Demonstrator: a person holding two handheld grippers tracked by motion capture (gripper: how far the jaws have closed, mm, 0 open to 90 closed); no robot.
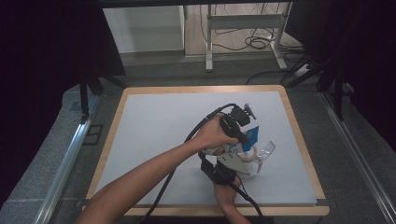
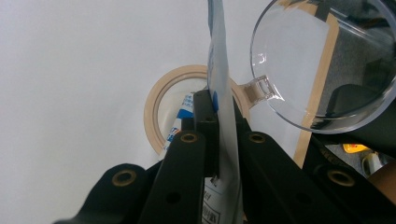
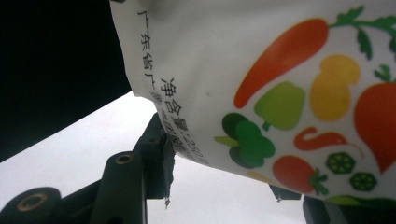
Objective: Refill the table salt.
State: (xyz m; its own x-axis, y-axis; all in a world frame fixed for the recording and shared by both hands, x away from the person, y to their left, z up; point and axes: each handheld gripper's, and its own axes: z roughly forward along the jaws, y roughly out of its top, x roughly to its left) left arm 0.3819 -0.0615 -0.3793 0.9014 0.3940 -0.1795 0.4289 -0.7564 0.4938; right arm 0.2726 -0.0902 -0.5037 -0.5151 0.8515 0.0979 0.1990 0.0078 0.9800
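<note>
Pouring looks like the step in hand: a printed pouch [image 1: 248, 138] is held over the mat [image 1: 154, 135] between both grippers, near a clear cup [image 2: 322, 65] and a tape roll [image 2: 156, 109]. To do it well, I judge, the top edge should stay pinched flat while the lower grip steadies the body, the mouth brought over the cup's rim before any tilt, and the tilt kept slow so nothing spills on the mat. In the high view the left gripper [image 1: 243, 122] sits at about 12 o'clock of the pouch and the right gripper [image 1: 223, 173] at about 7 o'clock, below it. In the left gripper view the jaws are pressed together on the pouch's thin edge [image 2: 223, 93], which rises straight up toward 12 o'clock; the roll lies flat beyond at 11 o'clock and the cup, lying on its side with its mouth toward the camera, at 2 o'clock. In the right gripper view the pouch [image 3: 280, 93] hangs across the top from 12 to 3 o'clock, its lower edge meeting the left jaw; the jaws stand half apart, and they seem to clasp the pouch's body, though the far jaw is mostly hidden.
</note>
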